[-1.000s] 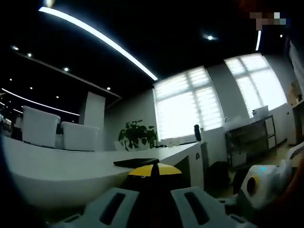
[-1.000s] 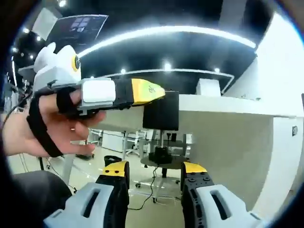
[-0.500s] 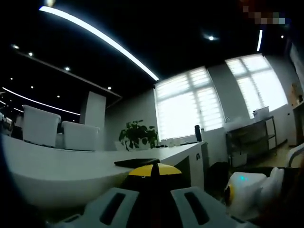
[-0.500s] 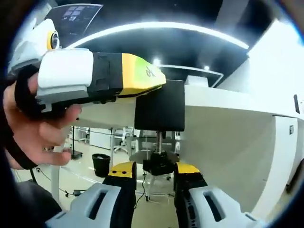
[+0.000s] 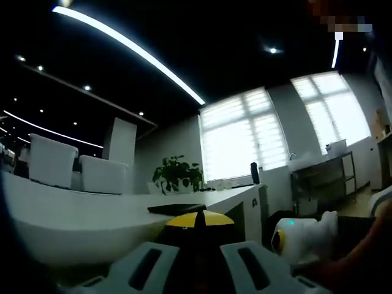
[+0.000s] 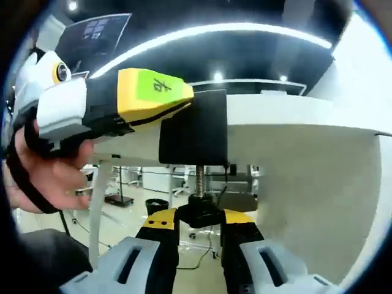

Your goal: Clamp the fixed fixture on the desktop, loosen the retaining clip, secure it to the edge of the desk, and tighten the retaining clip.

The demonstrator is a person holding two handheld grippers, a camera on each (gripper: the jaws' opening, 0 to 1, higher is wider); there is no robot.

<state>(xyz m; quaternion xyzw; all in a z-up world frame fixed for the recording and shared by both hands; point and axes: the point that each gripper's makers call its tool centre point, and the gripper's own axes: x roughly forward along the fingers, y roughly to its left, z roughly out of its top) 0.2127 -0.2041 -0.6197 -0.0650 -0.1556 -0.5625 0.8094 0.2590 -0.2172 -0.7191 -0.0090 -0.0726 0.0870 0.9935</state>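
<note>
The black fixture (image 6: 195,130) hangs on the edge of the white desk (image 6: 306,119). Its threaded screw (image 6: 199,179) runs down to a black knob (image 6: 199,214). My left gripper (image 6: 177,101) reaches in from the left with its yellow jaws shut on the fixture's top plate. My right gripper (image 6: 199,219) is below, with both yellow jaws pressed against the knob. In the left gripper view, my left gripper (image 5: 197,218) shows closed tips beside the flat black plate (image 5: 174,209) on the desk (image 5: 92,220). The white right gripper (image 5: 300,240) sits low at the right.
A person's hand (image 6: 49,177) holds the left gripper. A potted plant (image 5: 177,174) and a dark bottle (image 5: 255,171) stand at the far end of the desk. Office chairs and floor cables (image 6: 202,260) lie beneath the desk. A metal cart (image 5: 321,171) stands by the windows.
My right gripper has come up under the fixture and its jaws have narrowed onto the screw knob. In the left gripper view the right gripper has slid leftward. The left gripper stays shut.
</note>
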